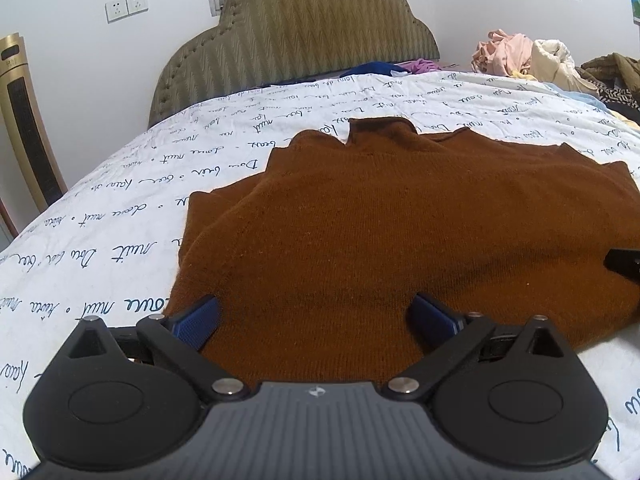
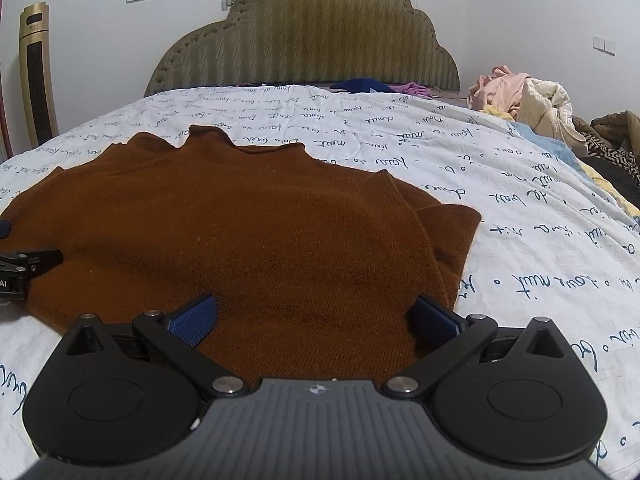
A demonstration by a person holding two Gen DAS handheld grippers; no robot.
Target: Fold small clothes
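On bed sheet (image 1: 120,184) | one brown sweater (image 1: 400,220) | left tool (image 1: 316,316), right tool (image 2: 314,316): both released

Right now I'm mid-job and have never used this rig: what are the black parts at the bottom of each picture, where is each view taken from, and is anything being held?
There is no robot arm. A person holds one handheld two-finger gripper in each hand, and each gripper carries a fisheye camera that looks forward along its fingers. The black body and blue pads low in each picture are that gripper itself.

One picture is from the left gripper, the other from the right gripper. Each also catches the edge of the other gripper at its side.

On the bed lies a white sheet printed with handwriting. On it sits a brown sweater, partly folded, collar toward the headboard. A pile of other clothes lies at the far right.

Both grippers are open, pads apart over the sweater's near edge. Nothing is held.
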